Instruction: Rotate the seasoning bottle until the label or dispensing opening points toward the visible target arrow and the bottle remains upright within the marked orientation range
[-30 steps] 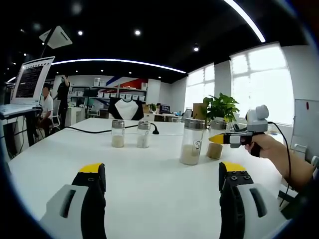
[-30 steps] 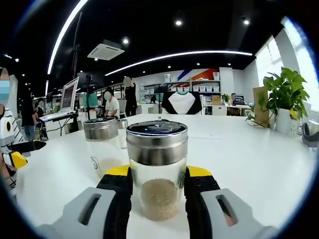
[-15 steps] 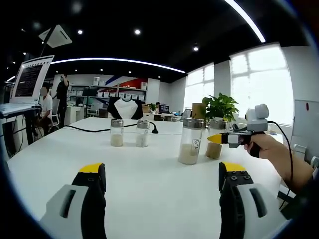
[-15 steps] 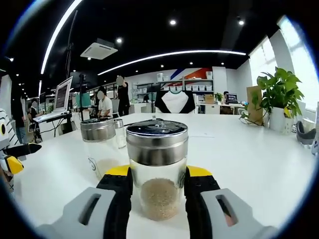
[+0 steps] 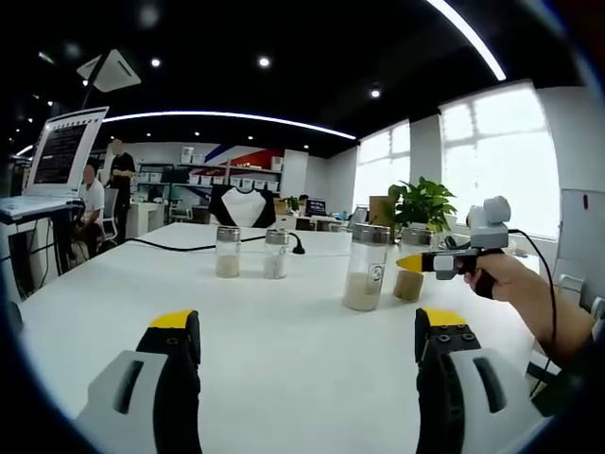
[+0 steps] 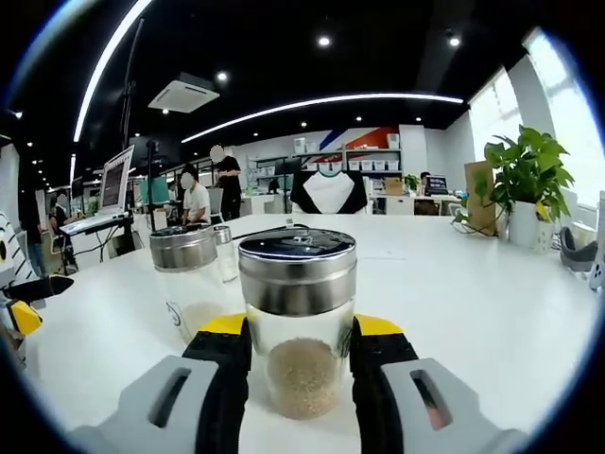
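A glass seasoning bottle point(image 6: 298, 326) with a steel lid and brown grains stands upright on the white table point(image 6: 473, 312). My right gripper point(image 6: 298, 331) is shut on it, one yellow-tipped jaw at each side. The left gripper view has the same bottle point(image 5: 409, 276) at the right, held by the right gripper point(image 5: 433, 263) in a person's hand point(image 5: 510, 284). A taller bottle point(image 5: 364, 268) with a small round label stands just left of it, also seen as the bottle point(image 6: 186, 284) beside the held one. My left gripper point(image 5: 309, 326) is open over bare table, well short of the bottles.
Two small shakers point(image 5: 227, 252) point(image 5: 276, 253) stand further back, with a black cable point(image 5: 180, 248) behind them. A potted plant point(image 6: 525, 180) is at the far right, a screen point(image 6: 115, 180) at the left. People stand in the office behind. The left gripper's tip point(image 6: 24, 303) shows at the left edge.
Both views have shifted slightly with the hands. The right gripper stays shut on the bottle, which stays upright; the left gripper stays open.
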Demonstrator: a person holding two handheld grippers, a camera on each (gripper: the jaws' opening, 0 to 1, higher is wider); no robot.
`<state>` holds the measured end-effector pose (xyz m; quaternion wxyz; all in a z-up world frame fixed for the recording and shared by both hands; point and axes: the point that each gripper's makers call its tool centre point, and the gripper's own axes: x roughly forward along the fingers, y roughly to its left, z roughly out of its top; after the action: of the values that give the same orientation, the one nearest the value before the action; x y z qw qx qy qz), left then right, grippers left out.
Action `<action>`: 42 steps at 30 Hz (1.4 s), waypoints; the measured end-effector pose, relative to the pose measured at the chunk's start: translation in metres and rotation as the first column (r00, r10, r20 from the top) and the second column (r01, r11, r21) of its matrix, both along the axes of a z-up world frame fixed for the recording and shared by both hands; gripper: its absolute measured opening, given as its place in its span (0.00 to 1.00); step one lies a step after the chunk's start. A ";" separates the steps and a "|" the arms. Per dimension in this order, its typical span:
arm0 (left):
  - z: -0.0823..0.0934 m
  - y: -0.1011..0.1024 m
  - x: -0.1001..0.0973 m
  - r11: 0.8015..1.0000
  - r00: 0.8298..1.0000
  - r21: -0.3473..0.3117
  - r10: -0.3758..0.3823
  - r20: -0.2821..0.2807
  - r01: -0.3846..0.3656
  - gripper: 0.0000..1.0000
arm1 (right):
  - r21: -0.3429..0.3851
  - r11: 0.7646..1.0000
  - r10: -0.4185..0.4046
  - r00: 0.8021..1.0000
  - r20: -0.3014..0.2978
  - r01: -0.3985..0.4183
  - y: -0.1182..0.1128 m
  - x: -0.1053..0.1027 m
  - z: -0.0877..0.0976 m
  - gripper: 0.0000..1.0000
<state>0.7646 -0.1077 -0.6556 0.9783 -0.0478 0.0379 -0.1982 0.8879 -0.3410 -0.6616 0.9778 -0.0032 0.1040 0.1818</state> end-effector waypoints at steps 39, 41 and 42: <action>-0.001 -0.001 0.002 1.000 1.000 0.010 0.000 -0.004 0.000 1.00 | 0.101 0.887 0.456 0.889 -0.043 -0.450 -0.007 -0.022 -0.006 0.65; -0.001 -0.002 0.002 1.000 1.000 0.010 -0.003 -0.007 0.003 1.00 | 0.088 0.878 0.475 0.880 -0.028 -0.471 -0.007 -0.020 -0.005 0.65; -0.002 -0.003 0.002 1.000 1.000 0.011 -0.006 -0.009 0.006 1.00 | 0.068 0.870 0.490 0.872 -0.019 -0.488 -0.006 -0.021 -0.004 0.64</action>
<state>0.7666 -0.1102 -0.6573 0.9777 -0.0432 0.0433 -0.2007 0.8673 -0.3474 -0.6655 0.8978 0.0038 0.1115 0.4261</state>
